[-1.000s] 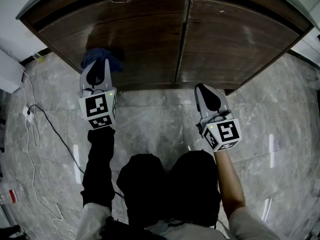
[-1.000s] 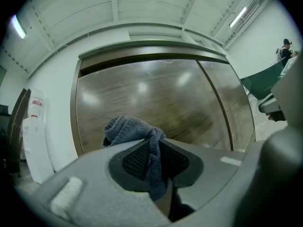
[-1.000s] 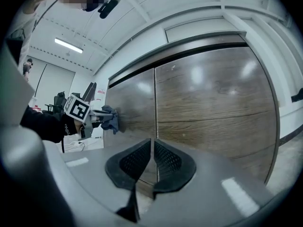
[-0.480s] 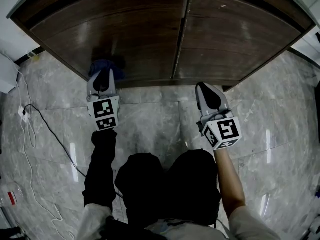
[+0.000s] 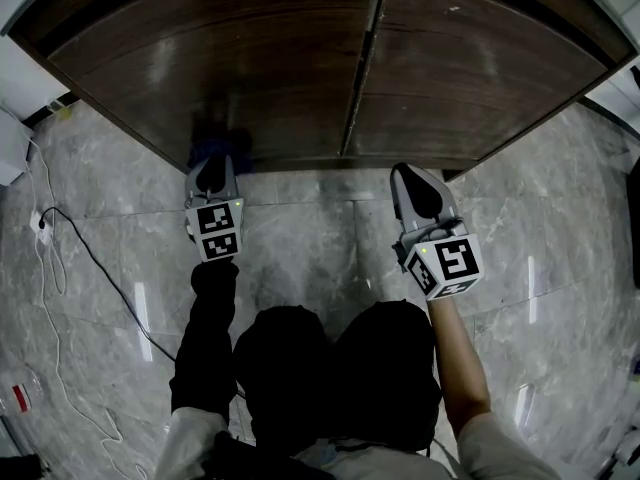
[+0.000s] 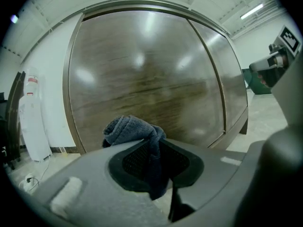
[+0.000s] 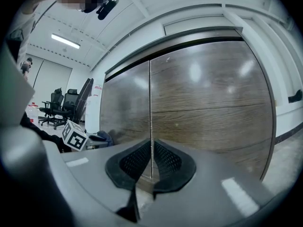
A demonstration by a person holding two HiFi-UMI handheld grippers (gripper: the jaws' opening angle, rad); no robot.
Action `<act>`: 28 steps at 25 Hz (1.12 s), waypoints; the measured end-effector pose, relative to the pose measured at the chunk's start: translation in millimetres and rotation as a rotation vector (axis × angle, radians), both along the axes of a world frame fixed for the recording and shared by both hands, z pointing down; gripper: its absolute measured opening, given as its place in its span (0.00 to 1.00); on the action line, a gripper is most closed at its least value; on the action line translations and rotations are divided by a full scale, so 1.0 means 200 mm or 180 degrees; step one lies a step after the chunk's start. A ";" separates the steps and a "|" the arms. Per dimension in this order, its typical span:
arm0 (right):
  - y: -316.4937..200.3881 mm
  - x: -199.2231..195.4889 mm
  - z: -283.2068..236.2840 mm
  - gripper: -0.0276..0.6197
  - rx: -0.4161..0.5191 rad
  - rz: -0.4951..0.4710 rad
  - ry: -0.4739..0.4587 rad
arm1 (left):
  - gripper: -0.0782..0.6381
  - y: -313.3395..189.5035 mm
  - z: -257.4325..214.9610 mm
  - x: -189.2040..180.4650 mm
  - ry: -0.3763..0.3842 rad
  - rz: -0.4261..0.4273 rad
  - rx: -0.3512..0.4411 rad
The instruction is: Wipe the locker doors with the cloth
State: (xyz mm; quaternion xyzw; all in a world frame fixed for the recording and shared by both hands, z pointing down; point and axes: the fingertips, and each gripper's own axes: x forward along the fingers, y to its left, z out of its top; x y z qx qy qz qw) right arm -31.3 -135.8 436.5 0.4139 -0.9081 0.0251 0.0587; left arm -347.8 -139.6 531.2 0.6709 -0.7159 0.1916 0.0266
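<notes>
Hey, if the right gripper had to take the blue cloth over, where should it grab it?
Probably the thick rolled end of the cloth bulging past the left gripper, approached from above with the jaws across the roll. The rest is pinched in the left jaws, and the locker door lies close ahead.

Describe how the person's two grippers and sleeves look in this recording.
The left gripper and right gripper are grey plastic shells tapering to black mesh-textured pads. Each carries a white cube printed with black square markers, with a small green light on it. The left arm wears a long dark sleeve; the right arm has a short pale sleeve, forearm bare.
</notes>
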 end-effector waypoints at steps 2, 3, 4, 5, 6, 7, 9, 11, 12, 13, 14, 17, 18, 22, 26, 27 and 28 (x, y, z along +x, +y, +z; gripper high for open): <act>0.00 0.00 0.01 0.08 -0.0003 0.0001 0.0005 | 0.20 0.00 0.07 0.00 0.0043 -0.0011 -0.0078; 0.00 0.00 0.01 0.08 -0.0007 0.0003 0.0010 | 0.20 0.00 0.10 0.00 0.0059 -0.0012 -0.0116; 0.00 0.00 0.01 0.08 -0.0013 0.0005 0.0015 | 0.20 0.00 0.13 0.00 0.0072 -0.0013 -0.0150; 0.00 0.00 0.02 0.08 -0.0019 0.0007 0.0020 | 0.20 0.00 0.15 0.00 0.0087 -0.0014 -0.0179; 0.00 0.01 0.02 0.08 -0.0025 0.0008 0.0023 | 0.20 0.00 0.17 0.01 0.0104 -0.0016 -0.0202; 0.00 0.01 0.02 0.08 -0.0030 0.0009 0.0024 | 0.20 0.00 0.18 0.01 0.0122 -0.0018 -0.0216; 0.01 0.02 0.03 0.08 -0.0033 0.0017 0.0021 | 0.20 0.00 0.18 0.02 0.0152 -0.0018 -0.0225; 0.01 0.03 0.02 0.08 -0.0027 0.0031 0.0015 | 0.20 -0.01 0.15 0.03 0.0157 0.0008 -0.0213; 0.01 0.03 0.02 0.08 -0.0027 0.0037 0.0014 | 0.20 -0.01 0.13 0.03 0.0149 0.0028 -0.0197; 0.01 0.03 0.02 0.08 -0.0030 0.0040 0.0014 | 0.20 -0.01 0.10 0.04 0.0137 0.0047 -0.0177; 0.01 0.03 0.02 0.08 -0.0034 0.0043 0.0009 | 0.20 -0.01 0.07 0.05 0.0123 0.0064 -0.0158; 0.02 0.03 0.03 0.08 -0.0040 0.0039 -0.0008 | 0.20 -0.02 0.00 0.06 0.0106 0.0100 -0.0105; 0.02 0.02 0.02 0.08 -0.0038 0.0035 -0.0013 | 0.20 -0.02 -0.02 0.06 0.0103 0.0107 -0.0081; 0.03 0.03 0.01 0.08 -0.0020 0.0032 -0.0043 | 0.20 -0.03 -0.13 0.08 0.0081 0.0128 0.0020; 0.03 0.05 0.00 0.08 -0.0020 0.0048 -0.0066 | 0.20 -0.04 -0.25 0.11 0.0114 0.0177 0.0066; 0.03 0.05 0.00 0.08 -0.0023 0.0049 -0.0071 | 0.20 -0.05 -0.28 0.12 0.0117 0.0185 0.0088; 0.03 0.05 0.00 0.08 -0.0025 0.0049 -0.0077 | 0.20 -0.05 -0.32 0.12 0.0113 0.0190 0.0121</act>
